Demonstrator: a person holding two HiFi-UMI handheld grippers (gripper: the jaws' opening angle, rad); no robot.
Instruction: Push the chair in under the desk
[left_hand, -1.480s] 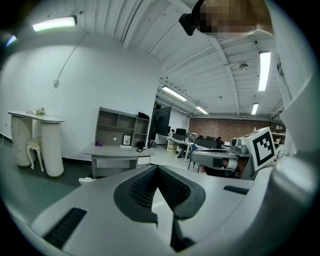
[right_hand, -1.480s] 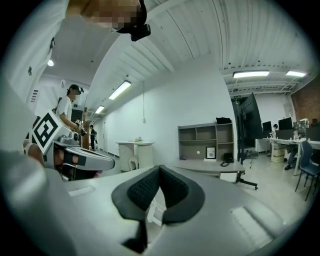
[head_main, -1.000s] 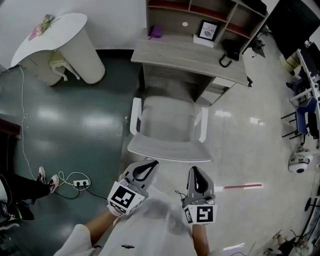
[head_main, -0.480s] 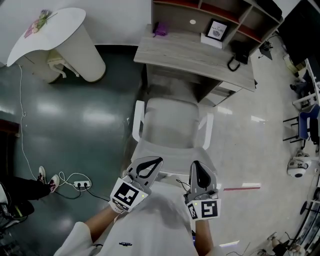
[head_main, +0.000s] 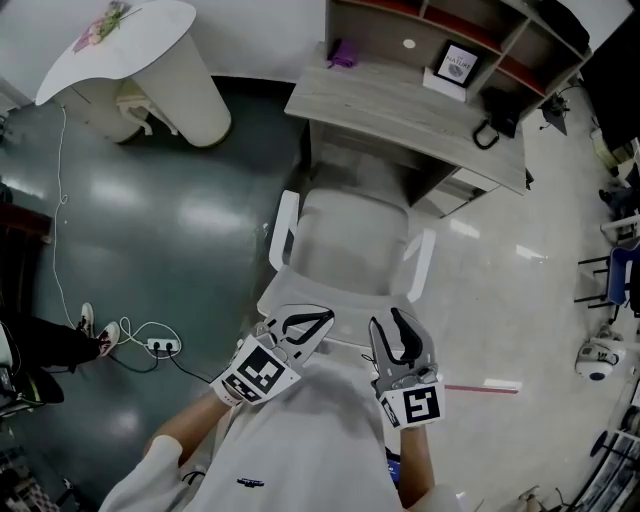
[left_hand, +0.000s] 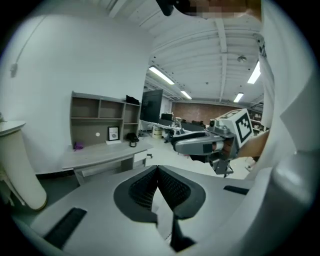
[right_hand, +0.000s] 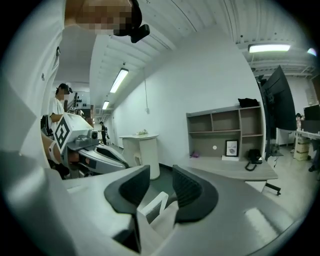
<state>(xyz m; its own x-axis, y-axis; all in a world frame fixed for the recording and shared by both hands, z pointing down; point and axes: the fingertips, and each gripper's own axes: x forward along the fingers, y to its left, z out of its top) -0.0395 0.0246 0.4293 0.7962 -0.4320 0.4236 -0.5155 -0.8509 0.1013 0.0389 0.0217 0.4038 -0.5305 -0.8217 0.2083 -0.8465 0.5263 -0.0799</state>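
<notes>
Wearer: white short-sleeved T-shirt (head_main: 310, 440), small dark print (head_main: 252, 483) at the chest.
Left tool (head_main: 327, 314): light grey moulded shell, black ribbed pads (left_hand: 145, 187), marker cube (head_main: 258, 372) with black-and-white squares at the rear.
Right tool (head_main: 388, 318): same grey shell and black pads, its own cube (head_main: 418, 405) behind. Its jaws are opening, nothing gripped between them.

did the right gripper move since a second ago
Yes: the right gripper, jaws opening and gripping nothing, went forward, away from the red strip of floor tape toward the white plastic chair.
</notes>
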